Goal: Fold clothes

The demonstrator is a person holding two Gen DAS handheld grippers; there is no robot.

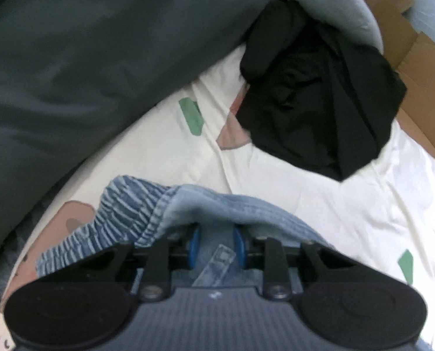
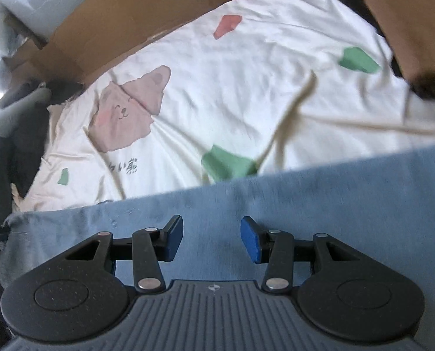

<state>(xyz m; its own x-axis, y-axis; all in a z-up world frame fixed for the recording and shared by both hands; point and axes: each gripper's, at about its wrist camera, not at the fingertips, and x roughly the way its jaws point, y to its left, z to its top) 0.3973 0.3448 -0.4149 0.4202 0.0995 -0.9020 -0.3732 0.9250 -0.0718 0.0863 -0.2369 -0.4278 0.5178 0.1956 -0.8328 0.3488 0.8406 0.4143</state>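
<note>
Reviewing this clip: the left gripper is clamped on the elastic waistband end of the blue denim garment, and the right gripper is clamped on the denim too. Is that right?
Not quite. The right gripper is not clamped: the right wrist view shows its jaws standing apart above the blue denim garment, with cloth visible between them. The left gripper is indeed shut on the garment near its elastic waistband, as the left wrist view shows.

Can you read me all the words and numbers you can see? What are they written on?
"い熊": printed under the pink bear on the white sheet; the characters before it are lost in a crease.

Small dark marks at the sheet's bottom-left corner in the left view: too blurred to read.

Small white mark on each gripper's body: a symbol, not words.

Nothing readable on the jeans, the black garment or the cardboard.
</note>
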